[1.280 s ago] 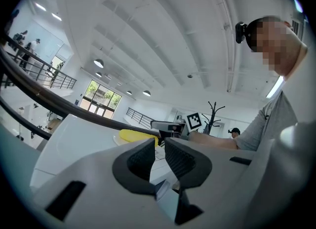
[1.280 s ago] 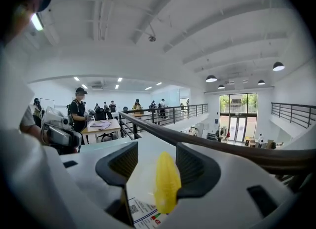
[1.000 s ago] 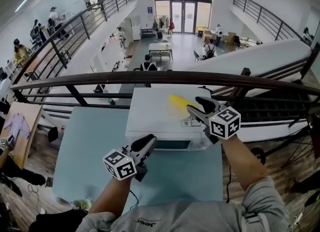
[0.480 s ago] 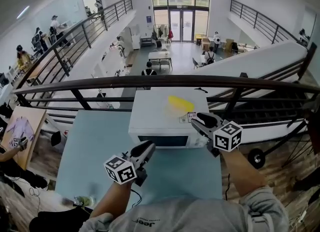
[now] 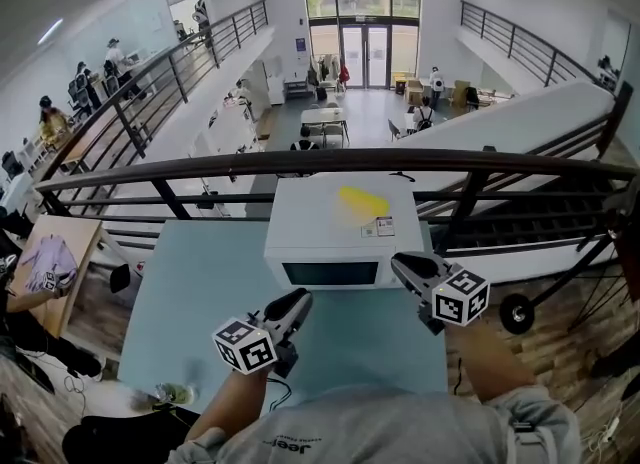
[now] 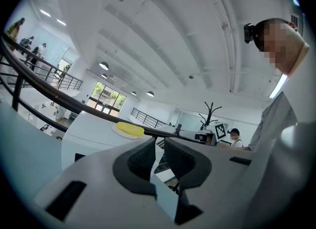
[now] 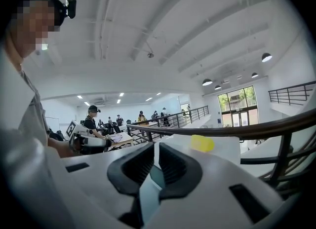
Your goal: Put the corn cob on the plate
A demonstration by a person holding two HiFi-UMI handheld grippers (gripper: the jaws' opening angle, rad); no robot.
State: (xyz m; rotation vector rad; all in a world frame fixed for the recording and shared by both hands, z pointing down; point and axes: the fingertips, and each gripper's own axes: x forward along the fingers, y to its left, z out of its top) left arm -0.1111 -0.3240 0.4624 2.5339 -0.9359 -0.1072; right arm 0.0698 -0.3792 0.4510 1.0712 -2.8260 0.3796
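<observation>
A yellow corn cob (image 5: pixel 362 202) lies on a white plate (image 5: pixel 343 216) on top of the white microwave (image 5: pixel 310 237). In the left gripper view the corn cob (image 6: pixel 130 130) and the plate (image 6: pixel 117 131) show beyond my jaws. The right gripper view has the corn cob (image 7: pixel 202 143) ahead. My right gripper (image 5: pixel 400 264) hangs at the microwave's front right corner, clear of the cob, its jaws closing with nothing between them. My left gripper (image 5: pixel 295 302) hovers over the table in front of the microwave door, shut and empty.
The microwave stands at the far edge of a light blue table (image 5: pixel 200 292). A dark railing (image 5: pixel 330 160) runs right behind it, with an open hall far below. A small object (image 5: pixel 175 392) lies at the table's near left corner.
Both grippers have drawn back from the microwave towards the person. The right gripper left the spot beside the corn cob on top, and its jaws have come together.
</observation>
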